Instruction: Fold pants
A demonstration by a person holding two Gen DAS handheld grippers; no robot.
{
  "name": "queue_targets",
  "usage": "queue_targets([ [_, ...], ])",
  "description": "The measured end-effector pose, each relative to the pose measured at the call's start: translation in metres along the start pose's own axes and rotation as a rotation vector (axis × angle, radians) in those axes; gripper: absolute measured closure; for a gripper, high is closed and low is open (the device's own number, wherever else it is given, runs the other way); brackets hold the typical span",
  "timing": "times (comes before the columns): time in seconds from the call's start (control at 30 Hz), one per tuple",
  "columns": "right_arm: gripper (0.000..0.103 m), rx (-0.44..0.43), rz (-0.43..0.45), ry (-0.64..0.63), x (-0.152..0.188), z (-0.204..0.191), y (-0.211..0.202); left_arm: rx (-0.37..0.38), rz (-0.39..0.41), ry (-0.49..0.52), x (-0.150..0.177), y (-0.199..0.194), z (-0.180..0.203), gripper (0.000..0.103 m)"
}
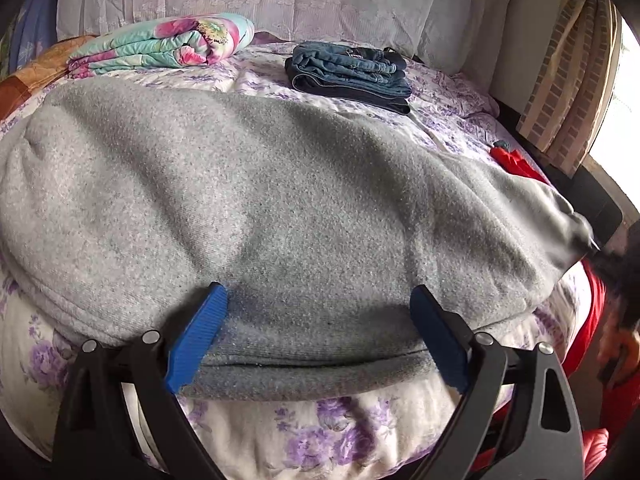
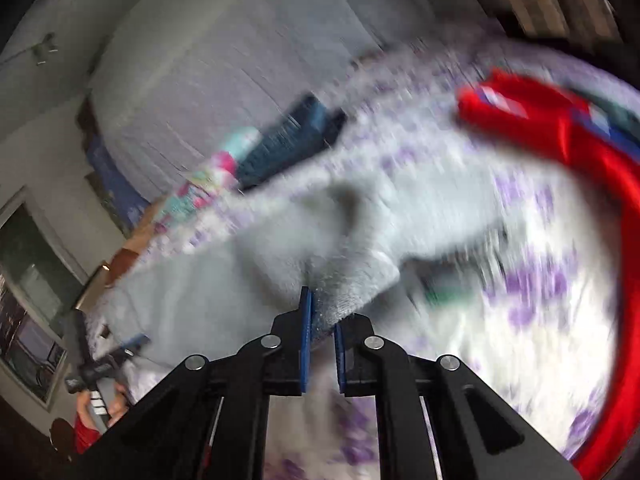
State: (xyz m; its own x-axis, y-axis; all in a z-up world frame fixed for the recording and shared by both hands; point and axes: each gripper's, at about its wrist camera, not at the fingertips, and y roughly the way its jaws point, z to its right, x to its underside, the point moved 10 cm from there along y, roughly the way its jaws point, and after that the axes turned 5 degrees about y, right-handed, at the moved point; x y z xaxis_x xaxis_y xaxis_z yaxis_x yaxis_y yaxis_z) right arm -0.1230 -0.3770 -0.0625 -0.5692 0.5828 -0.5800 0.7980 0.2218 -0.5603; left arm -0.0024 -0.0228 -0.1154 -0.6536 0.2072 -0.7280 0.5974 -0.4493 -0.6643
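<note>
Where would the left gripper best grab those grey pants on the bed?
The near folded hem of the grey pants, approached from the bed's front edge. It forms a thick band lying between the open left gripper fingers, with bedsheet exposed below.

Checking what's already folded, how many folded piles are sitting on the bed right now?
2: a folded floral blanket at the far left, and folded jeans to its right, both beyond the grey pants. More may be hidden.
</note>
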Motion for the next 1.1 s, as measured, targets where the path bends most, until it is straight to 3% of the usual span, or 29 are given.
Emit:
queue_targets([
  [0.1,0.085,-0.109,-0.041,0.180,0.003,0.024,0.009,0.003,-0.009,0.004,0.001,0.000,0.000,0.013],
  [0.2,0.050,-0.160,-0.024,0.244,-0.009,0.027,-0.008,0.005,-0.011,-0.002,0.000,-0.001,0.000,0.013],
  [0.27,0.045,-0.160,0.002,0.247,-0.015,0.026,-0.021,-0.003,-0.013,-0.003,0.000,-0.001,0.001,0.013],
  [0.43,0.045,-0.095,0.139,0.092,-0.058,-0.005,-0.058,0.010,-0.010,-0.043,-0.008,-0.014,0.001,0.013],
  [0.57,0.045,-0.049,0.252,-0.097,-0.080,-0.049,-0.070,0.045,0.059,-0.075,-0.034,-0.037,-0.001,0.012],
  [0.6,0.040,-0.026,0.279,-0.162,-0.083,-0.063,-0.067,0.037,0.069,-0.066,-0.040,-0.040,-0.001,0.011],
  [0.63,0.029,-0.001,0.292,-0.219,-0.084,-0.074,-0.058,0.016,0.078,-0.053,-0.047,-0.039,-0.002,0.008],
  [0.7,0.019,0.023,0.248,-0.281,-0.075,-0.079,-0.032,-0.026,0.060,-0.034,-0.048,-0.029,-0.007,0.006],
  [0.77,0.019,0.093,0.082,-0.273,-0.054,-0.051,0.017,-0.091,-0.034,-0.039,-0.031,-0.002,-0.022,0.006],
  [0.8,0.024,0.133,-0.026,-0.191,-0.037,-0.016,0.045,-0.100,-0.059,-0.032,-0.021,0.009,-0.028,0.006],
  [0.83,0.036,0.119,-0.024,-0.172,-0.031,-0.002,0.051,-0.124,-0.023,0.049,-0.015,0.010,-0.024,0.006],
  [0.87,0.039,0.151,0.025,-0.233,-0.032,-0.002,0.043,-0.170,-0.022,0.117,-0.010,0.010,-0.020,0.006],
  [0.9,0.039,0.172,0.005,-0.250,-0.030,-0.005,0.041,-0.201,-0.020,0.141,-0.006,0.008,-0.017,0.006],
  [1.03,0.037,0.175,0.020,-0.183,-0.042,-0.016,0.032,-0.178,-0.011,0.078,-0.013,-0.006,-0.018,0.006],
  [1.07,0.035,0.144,0.040,-0.178,-0.048,-0.027,0.030,-0.158,0.011,0.044,-0.022,-0.014,-0.019,0.006],
  [1.1,0.025,0.102,0.056,-0.208,-0.053,-0.051,0.031,-0.151,0.040,0.019,-0.031,-0.022,-0.021,0.006],
])
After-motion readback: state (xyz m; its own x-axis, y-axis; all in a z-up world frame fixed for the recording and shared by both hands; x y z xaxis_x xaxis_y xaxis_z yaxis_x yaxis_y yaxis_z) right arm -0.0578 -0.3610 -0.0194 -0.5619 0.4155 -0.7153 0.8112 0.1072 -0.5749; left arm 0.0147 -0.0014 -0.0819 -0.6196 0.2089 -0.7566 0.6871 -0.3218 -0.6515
